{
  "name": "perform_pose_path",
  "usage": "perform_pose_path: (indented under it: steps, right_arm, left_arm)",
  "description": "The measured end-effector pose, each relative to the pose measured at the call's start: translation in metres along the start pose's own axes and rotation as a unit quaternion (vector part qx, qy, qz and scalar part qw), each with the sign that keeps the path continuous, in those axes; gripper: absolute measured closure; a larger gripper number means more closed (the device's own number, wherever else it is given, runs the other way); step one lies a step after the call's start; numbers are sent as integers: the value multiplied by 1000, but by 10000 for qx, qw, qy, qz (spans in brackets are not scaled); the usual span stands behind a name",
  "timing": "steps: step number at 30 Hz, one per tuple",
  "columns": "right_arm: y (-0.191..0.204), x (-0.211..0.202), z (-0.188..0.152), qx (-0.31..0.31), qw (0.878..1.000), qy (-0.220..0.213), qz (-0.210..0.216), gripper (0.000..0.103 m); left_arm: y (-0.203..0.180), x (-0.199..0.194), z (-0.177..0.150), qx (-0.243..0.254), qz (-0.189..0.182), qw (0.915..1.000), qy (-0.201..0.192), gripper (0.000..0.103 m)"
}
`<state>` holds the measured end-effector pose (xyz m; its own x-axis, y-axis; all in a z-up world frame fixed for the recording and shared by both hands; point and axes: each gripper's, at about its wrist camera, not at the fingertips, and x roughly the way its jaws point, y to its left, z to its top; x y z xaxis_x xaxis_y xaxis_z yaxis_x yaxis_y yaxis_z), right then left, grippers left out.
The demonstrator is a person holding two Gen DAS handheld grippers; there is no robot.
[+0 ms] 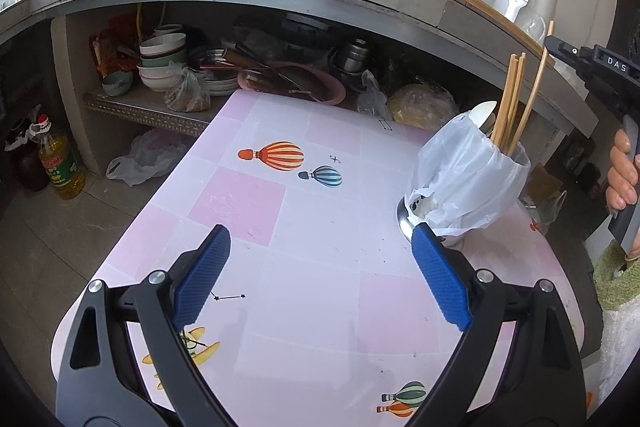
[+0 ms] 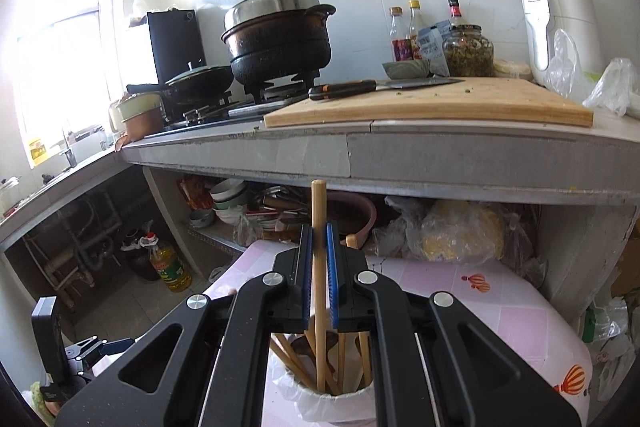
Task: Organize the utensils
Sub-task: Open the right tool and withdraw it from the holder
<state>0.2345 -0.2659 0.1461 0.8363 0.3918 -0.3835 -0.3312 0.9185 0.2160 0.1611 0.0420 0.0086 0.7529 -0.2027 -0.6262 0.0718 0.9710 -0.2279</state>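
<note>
The right gripper (image 2: 319, 239) pinches one chopstick (image 2: 319, 211) upright above the bag-lined holder (image 1: 468, 183), which holds four more chopsticks (image 1: 514, 95) and one spoon (image 1: 484, 115) on the table (image 1: 320, 267), while the left gripper (image 1: 320, 243) gapes wide, empty, near the holder.

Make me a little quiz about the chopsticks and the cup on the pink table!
1. True or false: the right gripper is shut on a chopstick.
2. What is wrapped around the cup? A) white plastic bag B) green towel C) foil
3. Fill in: the left gripper is ____ and holds nothing.

Key: 1 true; the chopstick's lower end is down in the cup. 2 A. 3 open, above the table.
</note>
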Motion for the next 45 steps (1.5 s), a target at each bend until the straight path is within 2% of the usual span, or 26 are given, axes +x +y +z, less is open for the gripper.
perform_pose_path:
  steps: [8,18,30,36,37,40,45]
  right_arm:
    - [-3,4,-22,104,9997,214,32,95]
    - [-4,12,-33,150,9991,395,81,95]
    - [21,26,-45,-310,9971,682,144,94]
    - [25,26,-45,-338,9962,779,193,93]
    - [24,25,-44,-324,9962,784,204,92]
    - [22,21,-43,-249,9968,734,214,74]
    - [21,8,-40,-153,9977,610,259,71]
  left_arm:
    - [-3,-1,-1,14,-31,10000,2,15]
    - [-6,-3,-4,31,-52,10000,-2,15]
    - [-6,-4,-5,19,-69,10000,16,15]
    - [-7,-3,-7,23,-88,10000,27,15]
    - [-7,-3,-6,15,-92,10000,32,15]
    - [-9,-3,-7,14,-120,9999,31,15]
    - [-11,-6,-7,31,-166,9999,14,15]
